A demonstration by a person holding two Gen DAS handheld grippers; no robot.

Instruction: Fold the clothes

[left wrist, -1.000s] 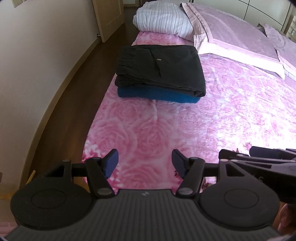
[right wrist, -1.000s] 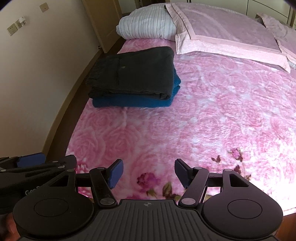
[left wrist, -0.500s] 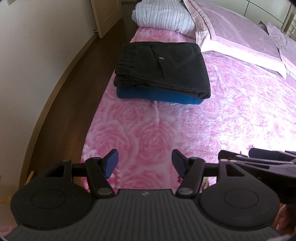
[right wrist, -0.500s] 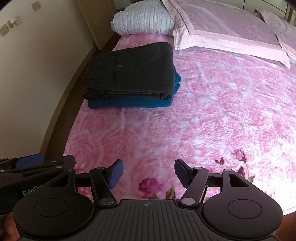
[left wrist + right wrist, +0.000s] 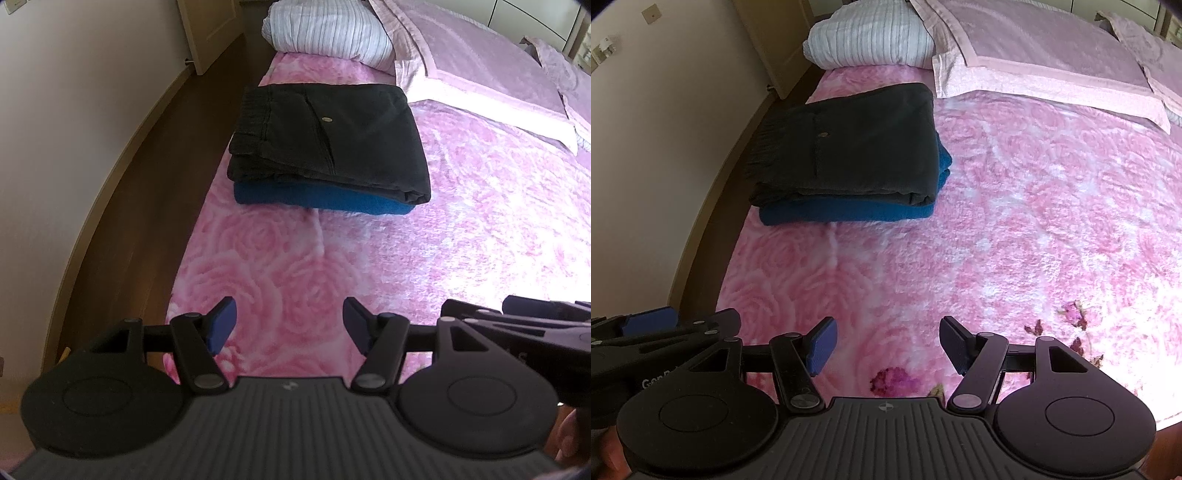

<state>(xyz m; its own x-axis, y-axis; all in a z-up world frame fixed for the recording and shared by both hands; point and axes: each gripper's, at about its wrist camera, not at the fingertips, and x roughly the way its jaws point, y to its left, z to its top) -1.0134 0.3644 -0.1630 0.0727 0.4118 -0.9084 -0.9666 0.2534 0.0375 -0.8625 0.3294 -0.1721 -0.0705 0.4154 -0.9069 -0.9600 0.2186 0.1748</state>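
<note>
Two folded garments sit stacked on the bed (image 5: 480, 229), at its left edge, just short of the striped pillow (image 5: 325, 33) at the head. The dark trousers (image 5: 332, 136) lie squarely on top of a blue garment (image 5: 317, 199), whose near edge and right side peek out from under them. The pile looks tidy, so the folding seems done for these two pieces; no unfolded clothing shows in either view.

Both tools hover over the pink rose blanket (image 5: 997, 221), well short of the pile, side by side. The left gripper (image 5: 290, 325) has its jaws spread wide with nothing between them, only blanket visible through the gap. The right gripper (image 5: 888, 343) is the same: jaws apart, empty.

The risks from here, as a judgement:
- The pile lies right at the bed's left edge, above the wooden floor (image 5: 147, 206). A nudge from the right could push it over the side.
- If the jaws come down on the pile, they may pinch only the trousers' top layer and pull the fold open, or drag the trousers off the blue garment.
- The blanket is plush and soft; jaws closing low near the pile could catch its pile instead of the cloth, tugging the blanket and shifting the stack.
- The two tools are close together and could knock each other when reaching.
</note>
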